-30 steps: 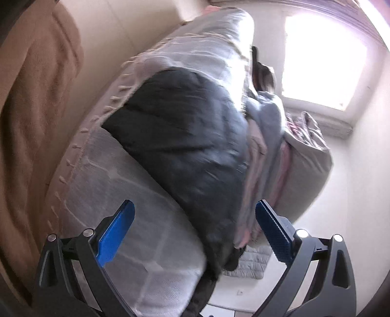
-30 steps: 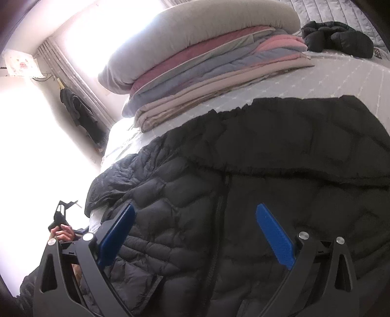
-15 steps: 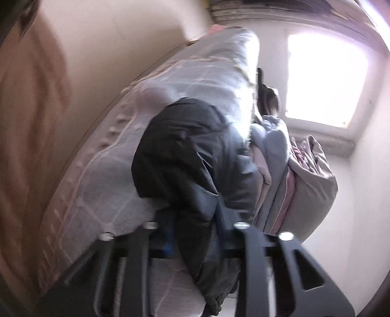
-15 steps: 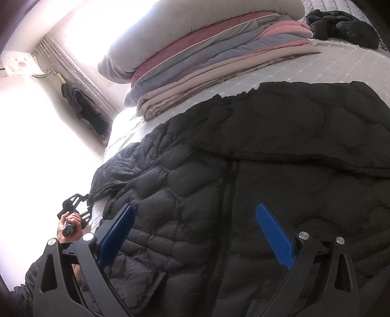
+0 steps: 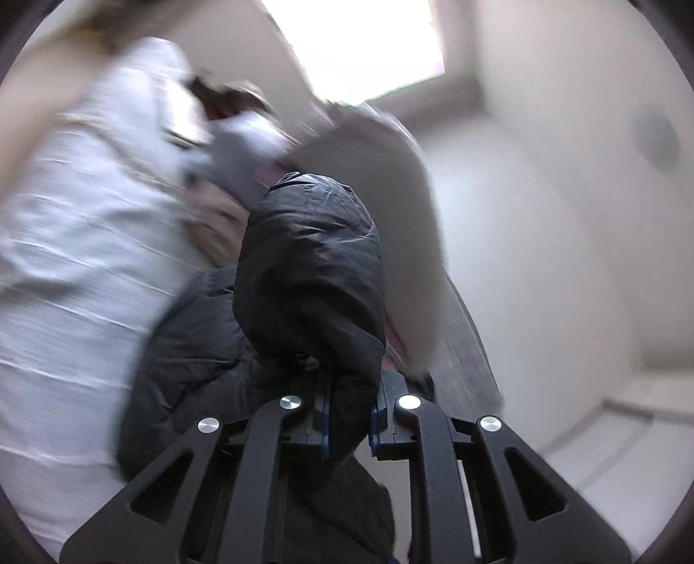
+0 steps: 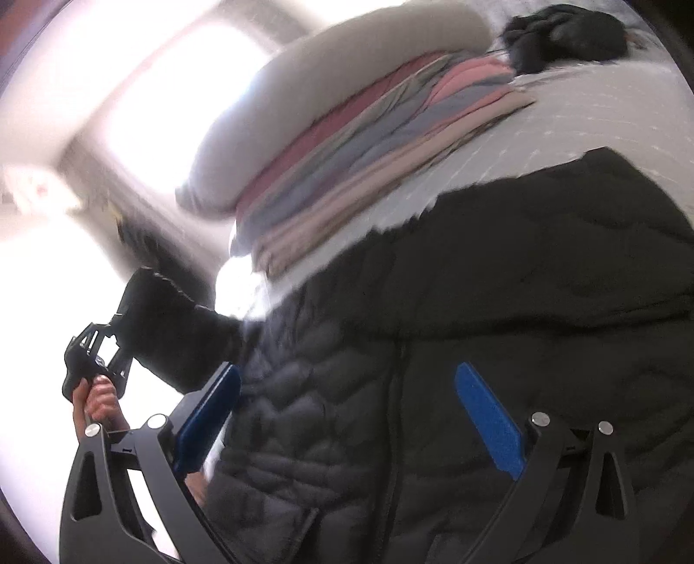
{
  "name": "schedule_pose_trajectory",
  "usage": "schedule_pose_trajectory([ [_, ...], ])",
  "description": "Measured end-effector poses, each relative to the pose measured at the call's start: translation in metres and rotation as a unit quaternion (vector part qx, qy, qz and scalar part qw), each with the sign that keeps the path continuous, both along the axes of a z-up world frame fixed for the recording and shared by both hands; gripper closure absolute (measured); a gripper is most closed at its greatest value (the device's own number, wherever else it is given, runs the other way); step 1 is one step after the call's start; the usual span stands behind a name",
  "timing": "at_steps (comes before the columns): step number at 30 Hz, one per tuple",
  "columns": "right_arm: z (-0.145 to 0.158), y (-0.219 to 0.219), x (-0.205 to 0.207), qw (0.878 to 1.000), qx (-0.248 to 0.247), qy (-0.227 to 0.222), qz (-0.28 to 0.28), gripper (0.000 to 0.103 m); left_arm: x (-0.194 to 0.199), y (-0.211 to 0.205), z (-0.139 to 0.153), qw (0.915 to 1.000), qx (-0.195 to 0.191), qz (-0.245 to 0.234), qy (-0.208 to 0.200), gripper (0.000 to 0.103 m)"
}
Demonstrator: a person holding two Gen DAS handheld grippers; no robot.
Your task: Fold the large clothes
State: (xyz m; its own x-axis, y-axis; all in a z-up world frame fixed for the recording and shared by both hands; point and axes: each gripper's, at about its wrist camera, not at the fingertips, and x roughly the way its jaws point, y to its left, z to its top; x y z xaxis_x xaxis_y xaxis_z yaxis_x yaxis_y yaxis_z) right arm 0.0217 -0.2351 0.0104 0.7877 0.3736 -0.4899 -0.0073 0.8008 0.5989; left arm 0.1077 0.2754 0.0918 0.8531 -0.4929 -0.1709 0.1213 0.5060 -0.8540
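Observation:
A black quilted jacket (image 6: 477, 303) lies spread on the bed, zip up. My right gripper (image 6: 347, 377) hovers open just above its front, with nothing pressed between the blue pads. In the left wrist view my left gripper (image 5: 349, 416) is closing the last bit, its pads pressing on a bunched sleeve end of the jacket (image 5: 308, 269), lifted off the bed. The right wrist view shows that left gripper (image 6: 97, 347) at the bed's left edge, held by a hand (image 6: 97, 403), with the sleeve (image 6: 173, 329) stretched up from the jacket.
The white quilted bed (image 6: 585, 113) carries a stack of folded bedding (image 6: 368, 143) with a grey pillow (image 6: 325, 95) on top, just beyond the jacket. A dark heap of clothes (image 6: 564, 34) lies at the far end. A bright window (image 6: 182, 95) is behind.
My left gripper went from wide open to shut on the jacket's sleeve end, then rose and rolled, pulling the sleeve up. The right gripper stayed open and shifted slightly over the jacket.

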Motion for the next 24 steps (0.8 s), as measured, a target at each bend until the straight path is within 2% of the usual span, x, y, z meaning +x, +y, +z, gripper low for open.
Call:
schedule_pose_trajectory([
  [3, 0.013, -0.030, -0.013, 0.998, 0.043, -0.023, -0.034, 0.007, 0.026, -0.090, 0.019, 0.9960, 0.067, -0.060, -0.003, 0.092],
  [6, 0.018, -0.054, -0.023, 0.994, 0.079, -0.037, -0.061, 0.007, 0.049, -0.184, 0.003, 0.9831, 0.138, -0.118, 0.024, 0.092],
  [8, 0.018, -0.070, -0.029, 0.990, 0.108, -0.041, -0.075, 0.007, 0.063, -0.248, -0.030, 0.9643, 0.208, -0.151, 0.062, 0.091],
  [10, 0.018, -0.079, -0.031, 0.987, 0.128, -0.041, -0.083, 0.007, 0.073, -0.288, -0.065, 0.9436, 0.262, -0.173, 0.106, 0.086],
  [11, 0.017, -0.085, -0.032, 0.985, 0.143, -0.042, -0.086, 0.007, 0.079, -0.311, -0.091, 0.9243, 0.297, -0.194, 0.142, 0.075],
  [12, 0.016, -0.088, -0.035, 0.983, 0.156, -0.043, -0.087, 0.007, 0.082, -0.323, -0.105, 0.9108, 0.321, -0.203, 0.162, 0.066],
  [14, 0.016, -0.094, -0.037, 0.980, 0.176, -0.045, -0.087, 0.007, 0.082, -0.344, -0.129, 0.8824, 0.373, -0.217, 0.187, 0.058],
  [16, 0.017, -0.099, -0.039, 0.977, 0.190, -0.047, -0.088, 0.007, 0.076, -0.352, -0.129, 0.8715, 0.407, -0.214, 0.170, 0.053],
  [17, 0.017, -0.101, -0.040, 0.974, 0.203, -0.049, -0.086, 0.007, 0.074, -0.355, -0.123, 0.8689, 0.417, -0.214, 0.159, 0.048],
  [19, 0.018, -0.104, -0.042, 0.972, 0.215, -0.052, -0.084, 0.007, 0.068, -0.357, -0.108, 0.8733, 0.417, -0.214, 0.134, 0.041],
  [21, 0.019, -0.107, -0.043, 0.970, 0.222, -0.055, -0.082, 0.007, 0.067, -0.358, -0.091, 0.8838, 0.407, -0.203, 0.108, 0.032],
  [24, 0.020, -0.112, -0.045, 0.967, 0.231, -0.059, -0.087, 0.007, 0.066, -0.357, -0.079, 0.9061, 0.358, -0.207, 0.088, 0.027],
])
